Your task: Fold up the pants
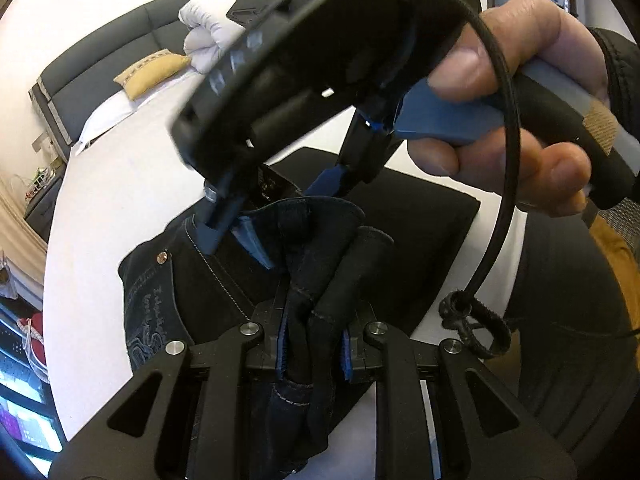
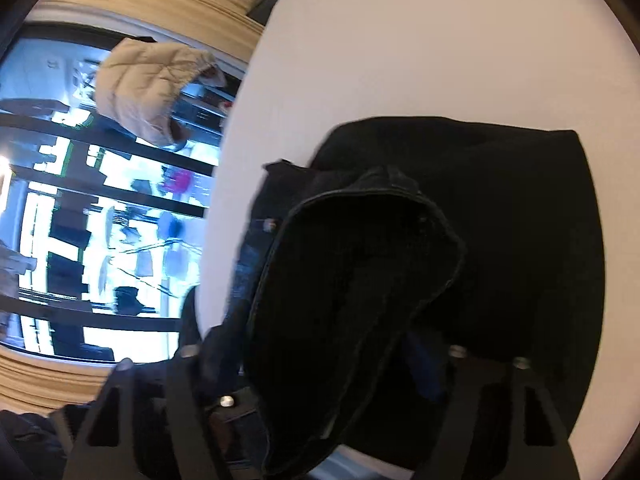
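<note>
Clamped on a thick bunch of dark denim, the left gripper holds the pants between its blue-padded fingers, jaws narrow, the folds rising straight out of the grip. Just beyond its tips, the right gripper reaches down from above, one blue finger on each side of the waistband edge beside a small metal rivet. Its jaws stand partly apart; whether the pads actually press the cloth I cannot tell, since motion blurs the right wrist view, where the open waistband fills the space between the fingers. A person's hand grips that tool's blue handle, up and to the right, with a black cable looping down past it. Under both grippers a flat black garment lies on the white table. Farther off, past the table's far-left edge, a yellow cushion rests on a grey couch.
</note>
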Available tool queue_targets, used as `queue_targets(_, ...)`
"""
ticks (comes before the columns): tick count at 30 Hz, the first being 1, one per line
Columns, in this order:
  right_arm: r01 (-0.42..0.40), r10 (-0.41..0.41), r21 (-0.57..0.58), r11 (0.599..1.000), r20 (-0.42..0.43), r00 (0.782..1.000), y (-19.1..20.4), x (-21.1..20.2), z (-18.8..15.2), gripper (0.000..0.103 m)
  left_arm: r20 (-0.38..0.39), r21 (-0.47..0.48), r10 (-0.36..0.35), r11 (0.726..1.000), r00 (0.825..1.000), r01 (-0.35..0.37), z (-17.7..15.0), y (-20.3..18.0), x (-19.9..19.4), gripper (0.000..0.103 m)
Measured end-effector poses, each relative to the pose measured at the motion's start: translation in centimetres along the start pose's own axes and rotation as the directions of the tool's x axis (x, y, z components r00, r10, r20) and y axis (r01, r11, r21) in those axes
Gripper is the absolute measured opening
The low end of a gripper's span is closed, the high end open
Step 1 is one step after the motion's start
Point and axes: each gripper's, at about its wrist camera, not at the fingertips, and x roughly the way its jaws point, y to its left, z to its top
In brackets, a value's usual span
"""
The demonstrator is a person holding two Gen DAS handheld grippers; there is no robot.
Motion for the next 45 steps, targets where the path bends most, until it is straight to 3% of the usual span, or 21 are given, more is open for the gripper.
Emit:
queue_targets(1, 0.004, -0.004, 0.003, 1.000, 0.004, 1.000, -0.3, -0.1, -0.1, 0.055, -0.004, -0.001, -0.003, 1.000, 1.000, 0.003, 0.2, -0.3, 0.2, 0.018)
queue_targets(3, 0.016, -0.016, 0.016, 1.000, 0.019, 1.000, -1.3, -0.4, -0.3, 0.031, -0.006, -0.003, -0.008, 1.000, 1.000, 0.008, -0.2, -0.3, 0.6, 0.018)
queue_targets(5, 0.027, -0.027, 0.028, 0.999, 0.031, 0.999, -2.1, -0.9, -0.4, 0.019, -0.008, -0.001, -0.017, 1.000, 1.000, 0.017, 0.0, -0.9, 0.9, 0.018)
queue_targets(8, 0.046, -0.047, 0.006, 0.999, 0.049, 0.998, -2.3, -1.3, -0.5, 0.017, -0.014, 0.001, -0.028, 1.000, 1.000, 0.028, -0.1, -0.2, 1.1, 0.018)
queue_targets(15, 0.039, -0.039, 0.001, 0.999, 0.087, 0.995, -3.6, -3.3, 0.5, 0.015, 0.005, -0.020, -0.057, 0.998, 0.998, 0.057, 0.7, 1.4, 2.3, 0.018)
queue_targets(23, 0.072, -0.074, 0.015, 0.997, 0.118, 0.990, -6.9, -6.8, 0.9, 0.015, 0.005, -0.018, -0.116, 0.993, 0.993, 0.116, 2.6, -0.8, 4.4, 0.018)
queue_targets(29, 0.051, -0.062, 0.086, 0.995, 0.125, 0.990, -10.9, -7.0, -0.7, 0.014, -0.028, -0.002, -0.160, 0.987, 0.987, 0.160, 1.4, -2.3, 6.3, 0.018)
queue_targets(33, 0.005, -0.022, 0.117, 0.993, 0.140, 0.990, -12.8, -6.1, -1.6, 0.015, -0.058, -0.056, -0.221, 0.974, 0.973, 0.218, 0.6, -1.3, 7.8, 0.019)
queue_targets(36, -0.084, 0.057, 0.154, 0.984, 0.171, 0.984, -14.3, -6.1, -2.2, 0.019, -0.089, -0.170, -0.304, 0.943, 0.948, 0.286, 0.1, 1.2, 7.6, 0.027)
queue_targets(37, -0.123, 0.089, 0.184, 0.975, 0.183, 0.979, -14.9, -6.3, -2.4, 0.020, -0.093, -0.202, -0.319, 0.934, 0.943, 0.296, -0.2, 1.9, 7.0, 0.035)
queue_targets(38, -0.136, 0.097, 0.197, 0.971, 0.196, 0.976, -15.2, -6.6, -2.7, 0.021, -0.088, -0.227, -0.326, 0.927, 0.941, 0.300, -0.7, 2.0, 5.7, 0.054)
queue_targets(40, -0.122, 0.077, 0.199, 0.972, 0.219, 0.973, -15.1, -7.1, -3.1, 0.027, -0.065, -0.263, -0.318, 0.920, 0.946, 0.291, -1.3, 3.4, 4.1, 0.068)
queue_targets(45, -0.075, 0.006, 0.237, 0.969, 0.279, 0.960, -14.7, -9.5, -4.3, 0.033, -0.056, -0.357, -0.259, 0.907, 0.964, 0.223, -3.0, 7.2, 1.2, 0.068)
